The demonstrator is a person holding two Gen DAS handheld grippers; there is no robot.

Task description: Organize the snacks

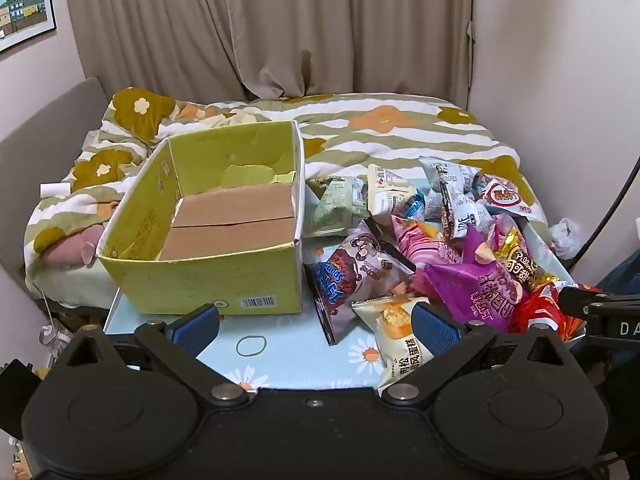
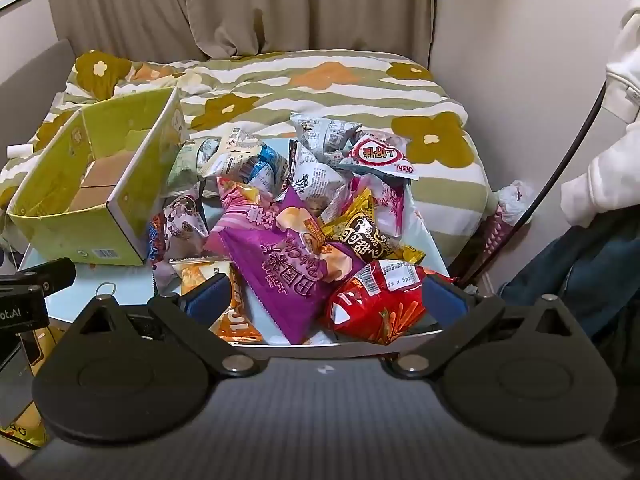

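The left gripper (image 1: 316, 330) hung wide open and held nothing, its blue pads (image 1: 195, 330) spread above the flowered table (image 1: 288, 356) where a rubber band (image 1: 251, 345) lay — just beyond stood the green cardboard box (image 1: 208, 276), its brown floor bare. The right gripper (image 2: 326, 300) was also wide open and empty, poised over the near edge of the snack pile, with a purple chip bag (image 2: 294, 276) and a red bag (image 2: 376, 304) between its fingers. The remaining packets — a white round-logo bag (image 2: 376, 156) among them — were heaped to the right of the box, in front of the bed (image 1: 400, 128).
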